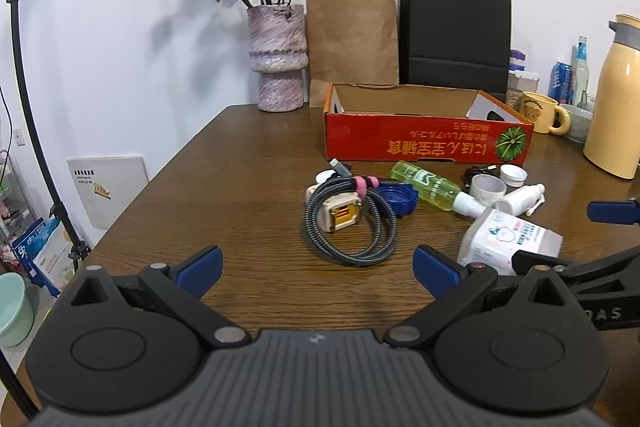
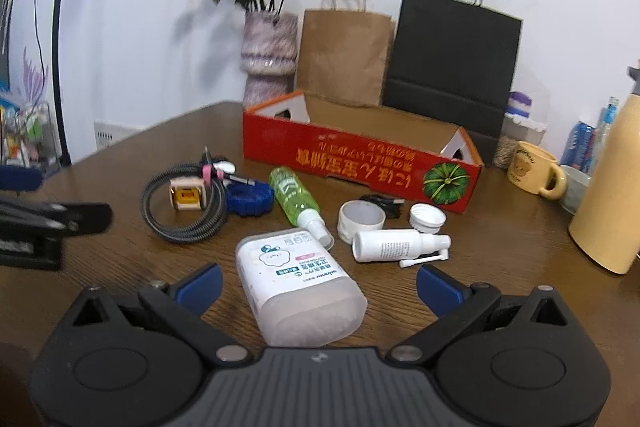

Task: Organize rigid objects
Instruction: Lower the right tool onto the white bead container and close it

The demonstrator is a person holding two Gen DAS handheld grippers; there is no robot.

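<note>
Clutter lies in a loose row on the wooden table (image 2: pixel 500 235), just in front of a red cardboard box (image 2: pixel 360 163) whose open top shows a bare brown inside. At the left end sits a coiled braided cable (image 2: pixel 184 203) bound with a pink strap, ringed around a small cream charger block (image 2: pixel 186 195) with a yellow face. Just right of the coil, touching it, is a blue screw cap (image 2: pixel 250 201). Next comes a green spray bottle (image 2: pixel 294 197) lying on its side, its white nozzle pointing toward the near edge. Below it a white flat box of cotton swabs (image 2: pixel 298 287) with a frosted lid lies tilted, nearest the right gripper (image 2: pixel 318 283), whose blue-padded fingers stand wide apart to either side of that box without touching it. Further right are an open white cup-like cap (image 2: pixel 360 221), a white ribbed cap (image 2: pixel 427 217), a small black item behind them that is too dim to name, and a white spray bottle (image 2: pixel 394 245) lying flat with its nozzle to the right. The left gripper (image 1: pixel 318 269) hovers over bare table short of the coil, fingers likewise spread wide and holding nothing. Behind the box stand a mottled vase of dried roses (image 2: pixel 268 55), a brown paper bag (image 2: pixel 344 55) and a black paper bag (image 2: pixel 452 67); at far right a yellow bear mug (image 2: pixel 532 167) and a cream thermos jug (image 2: pixel 612 187).
</note>
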